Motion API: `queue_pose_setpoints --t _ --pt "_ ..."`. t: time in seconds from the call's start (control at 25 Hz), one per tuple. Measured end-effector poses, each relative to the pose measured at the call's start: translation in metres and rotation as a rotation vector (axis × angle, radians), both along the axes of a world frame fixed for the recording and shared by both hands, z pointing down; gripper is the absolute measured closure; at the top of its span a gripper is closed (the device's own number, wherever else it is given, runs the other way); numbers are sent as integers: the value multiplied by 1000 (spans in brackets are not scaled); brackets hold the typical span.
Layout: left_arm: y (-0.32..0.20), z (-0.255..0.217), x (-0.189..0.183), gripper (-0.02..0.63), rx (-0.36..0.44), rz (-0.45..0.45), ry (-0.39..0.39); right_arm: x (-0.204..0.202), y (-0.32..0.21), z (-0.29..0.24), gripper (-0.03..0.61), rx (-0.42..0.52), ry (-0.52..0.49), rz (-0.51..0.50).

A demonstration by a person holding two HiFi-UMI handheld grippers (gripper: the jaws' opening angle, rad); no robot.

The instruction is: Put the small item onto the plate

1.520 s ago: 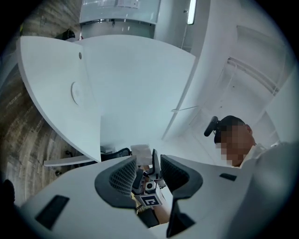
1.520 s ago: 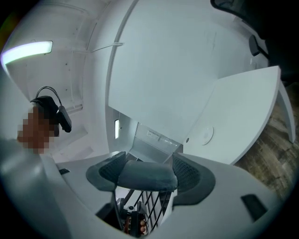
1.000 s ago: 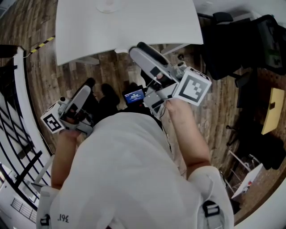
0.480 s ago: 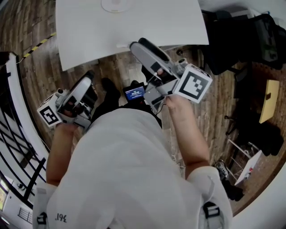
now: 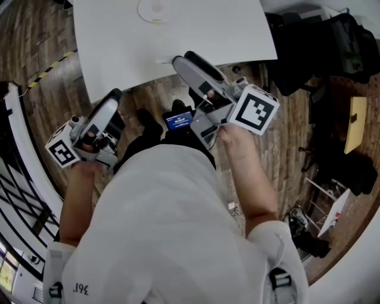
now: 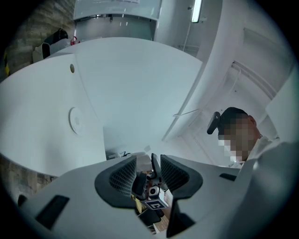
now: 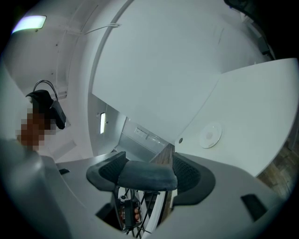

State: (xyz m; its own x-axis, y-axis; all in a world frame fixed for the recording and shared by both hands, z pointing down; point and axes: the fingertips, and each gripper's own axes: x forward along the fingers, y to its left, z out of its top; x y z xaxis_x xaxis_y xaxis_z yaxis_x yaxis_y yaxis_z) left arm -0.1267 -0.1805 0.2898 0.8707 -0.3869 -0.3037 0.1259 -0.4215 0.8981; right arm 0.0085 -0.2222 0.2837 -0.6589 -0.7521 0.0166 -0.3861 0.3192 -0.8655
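A white counter stands on a wood-plank floor; black chairs crowd its right side. The plate, white and bare, sits near the counter's far edge. The right gripper reaches the near edge, its jaws pinching the small item, a dark grey piece spanning the gap between them, well apart from the plate. The left gripper hangs over the floor short of the near edge, jaws slightly spread with nothing between them.
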Motion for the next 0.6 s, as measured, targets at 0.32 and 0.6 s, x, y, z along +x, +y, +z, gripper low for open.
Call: queue_pose_setpoints --t 0.32,0.6 --pt "-35 8 6 453 17 -45 -24 -5 -38 14 270 -12 -1 -48" --pt "-71 14 21 453 14 -103 -47 0 -79 27 270 -27 14 -117"
